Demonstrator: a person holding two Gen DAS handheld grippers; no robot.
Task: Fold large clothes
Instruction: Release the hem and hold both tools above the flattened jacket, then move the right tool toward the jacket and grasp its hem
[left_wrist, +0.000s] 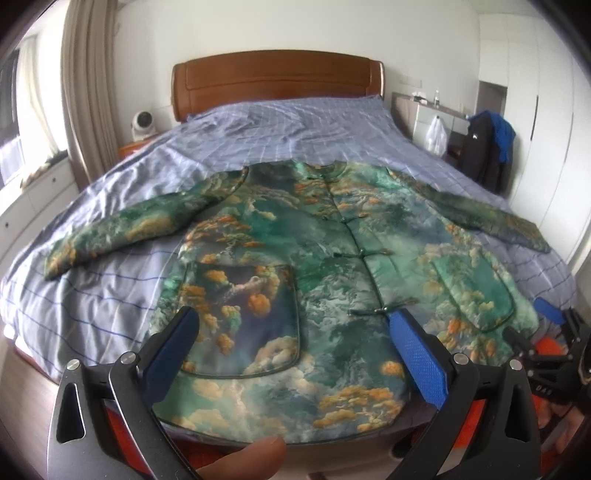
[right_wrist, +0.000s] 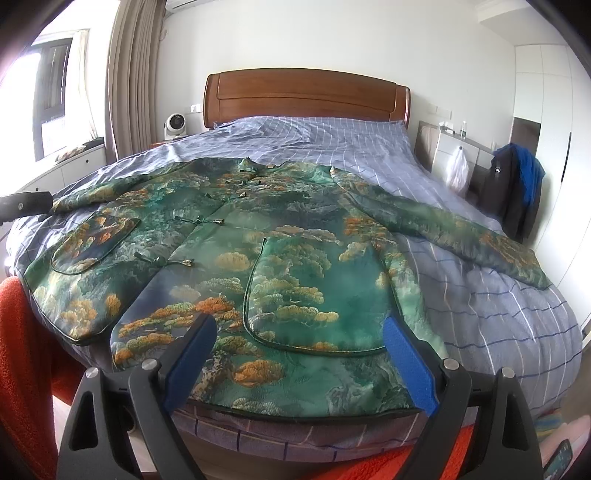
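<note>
Across most of both views spreads a wide bed with a blue-grey checked cover (left_wrist: 110, 295), backed by a curved brown wooden headboard (left_wrist: 277, 79). On the cover, near the foot end, lies a large green satin jacket printed with orange and cream clouds (left_wrist: 332, 266), front up, fastened down the middle with knot buttons, both sleeves spread out to the sides and a patch pocket on each half. Its hem reaches the near edge of the bed.

Tall beige curtains (right_wrist: 133, 74) hang at the left beside a window. White wardrobe doors (right_wrist: 543, 92) fill the right wall, with a dark and blue garment hung on a chair (right_wrist: 517, 184) before them (a white plastic bag (right_wrist: 458, 168) hangs nearby). A small white round fan (right_wrist: 174, 124) sits left of the headboard.

Nothing lies on the jacket. The left gripper (left_wrist: 295, 343) hovers over its lower left half, blue-padded jaws wide apart and empty; a fingertip (left_wrist: 251, 458) shows below it. The right gripper (right_wrist: 299, 354) hovers over the right hem, jaws likewise spread, holding nothing.
</note>
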